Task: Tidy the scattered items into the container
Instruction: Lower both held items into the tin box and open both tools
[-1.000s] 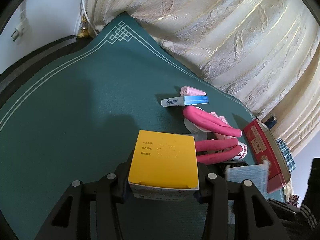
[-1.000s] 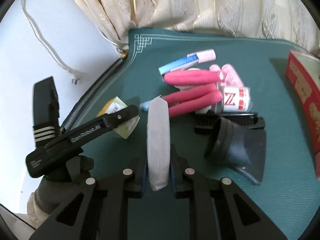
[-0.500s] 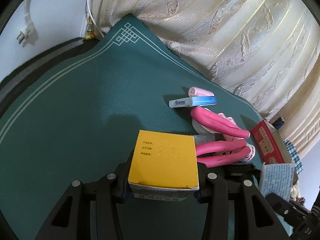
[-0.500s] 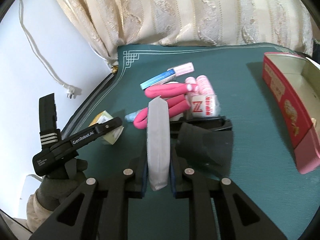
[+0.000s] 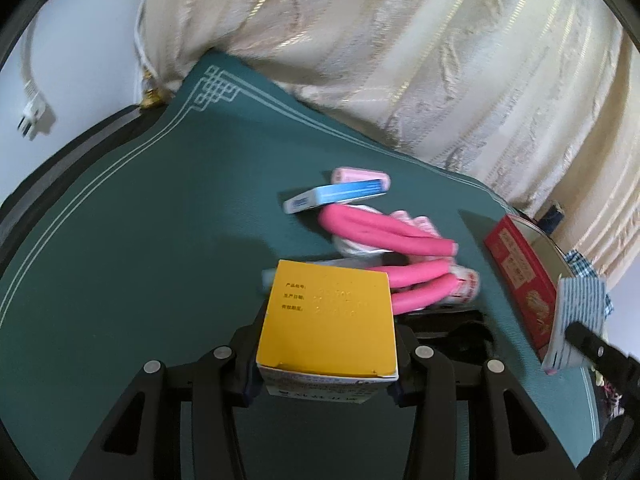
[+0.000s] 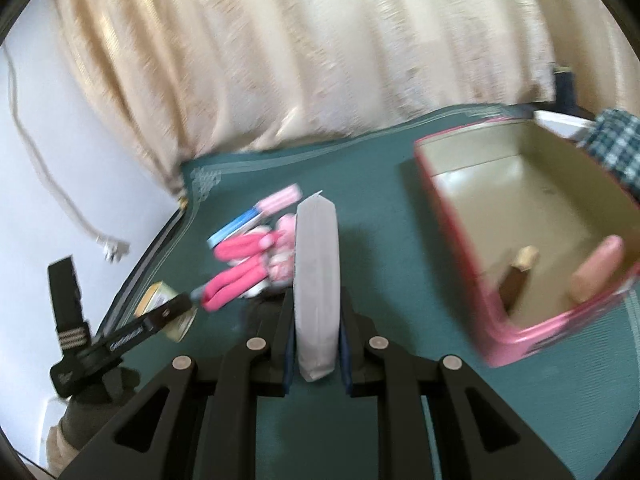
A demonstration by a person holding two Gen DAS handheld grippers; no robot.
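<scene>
My left gripper (image 5: 326, 344) is shut on a yellow box (image 5: 328, 320), held above the green table mat. Beyond it lie pink foam rollers (image 5: 400, 236), a blue-white tube box (image 5: 336, 196) and a pale pink roller (image 5: 360, 175). My right gripper (image 6: 316, 320) is shut on a flat white packet (image 6: 316, 280), held edge-up; it also shows in the left wrist view (image 5: 576, 324). The red open tin (image 6: 520, 220) stands to the right of the packet, with a brown item (image 6: 516, 276) and a pinkish stick (image 6: 596, 268) inside.
A cream curtain (image 5: 400, 60) hangs behind the table. A white plug and cord (image 5: 30, 108) hang on the wall at left. A black item (image 5: 452, 332) lies under the rollers. Checked cloth (image 6: 616, 140) lies beyond the tin. The mat's left edge (image 5: 80, 152) drops off.
My right gripper has risen and swung right with the packet, and the tin's inside has come into view. My left gripper with the yellow box has shifted toward the rollers and tin.
</scene>
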